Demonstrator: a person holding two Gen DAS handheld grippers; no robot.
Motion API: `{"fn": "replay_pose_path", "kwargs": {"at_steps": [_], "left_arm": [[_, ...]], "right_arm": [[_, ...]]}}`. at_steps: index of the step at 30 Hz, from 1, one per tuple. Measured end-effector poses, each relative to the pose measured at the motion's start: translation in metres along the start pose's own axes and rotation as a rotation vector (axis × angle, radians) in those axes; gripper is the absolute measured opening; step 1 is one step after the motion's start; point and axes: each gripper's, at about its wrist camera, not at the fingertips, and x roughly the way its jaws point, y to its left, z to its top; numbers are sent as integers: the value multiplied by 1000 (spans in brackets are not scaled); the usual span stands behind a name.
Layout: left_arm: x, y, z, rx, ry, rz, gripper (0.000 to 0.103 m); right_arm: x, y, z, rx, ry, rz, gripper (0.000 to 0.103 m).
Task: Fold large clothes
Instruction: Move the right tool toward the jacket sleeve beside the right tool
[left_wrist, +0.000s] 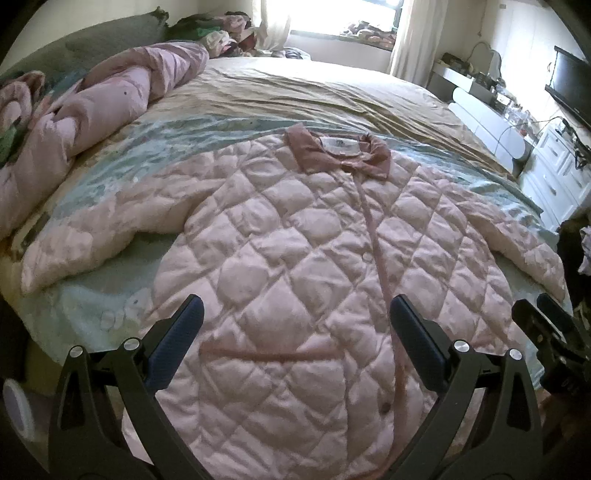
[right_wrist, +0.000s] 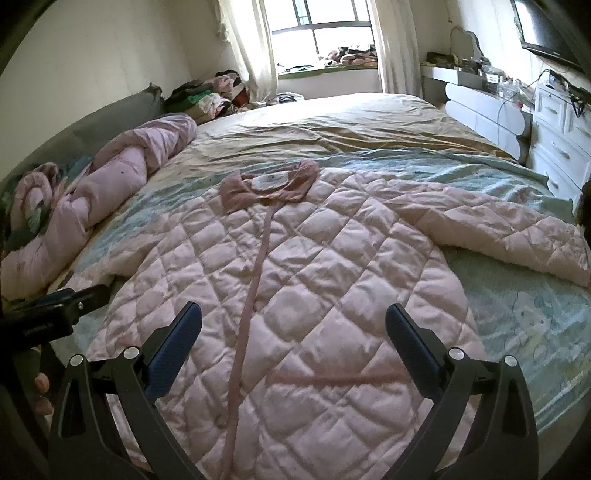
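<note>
Black claws (left_wrist: 295, 310) (right_wrist: 293, 314) — blue pads, silver screws.

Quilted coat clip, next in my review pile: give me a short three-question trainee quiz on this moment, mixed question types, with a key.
1. True or false: the pink quilted coat lies spread flat on the bed with its front facing up.
2. Multiple choice: the left gripper and the right gripper are A) both shut on the coat, B) both open above the coat's lower part, C) one open, one shut.
3. Fill in: at the far end of the coat sits its darker pink ____.

Key: 1 true; 2 B; 3 collar. Both sleeves are spread outward, so no fold has been made yet.
</note>
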Motion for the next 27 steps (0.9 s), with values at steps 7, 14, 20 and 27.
{"fn": "replay_pose_path", "kwargs": {"at_steps": [7,14,20,27], "left_arm": [[12,-17,33,38,1,-5,95],[27,-34,60,78,6,-19,95],[47,-40,76,76,31,-26,95],[73,-45,96,74,55,-22,95]], "right_arm": [[15,-20,28,45,-21,-32,99],[25,-42,55,85,-46,-76,99],[34,-70,75,132,-58,-138,99],[46,-115,84,205,-60,-246,99]]}}
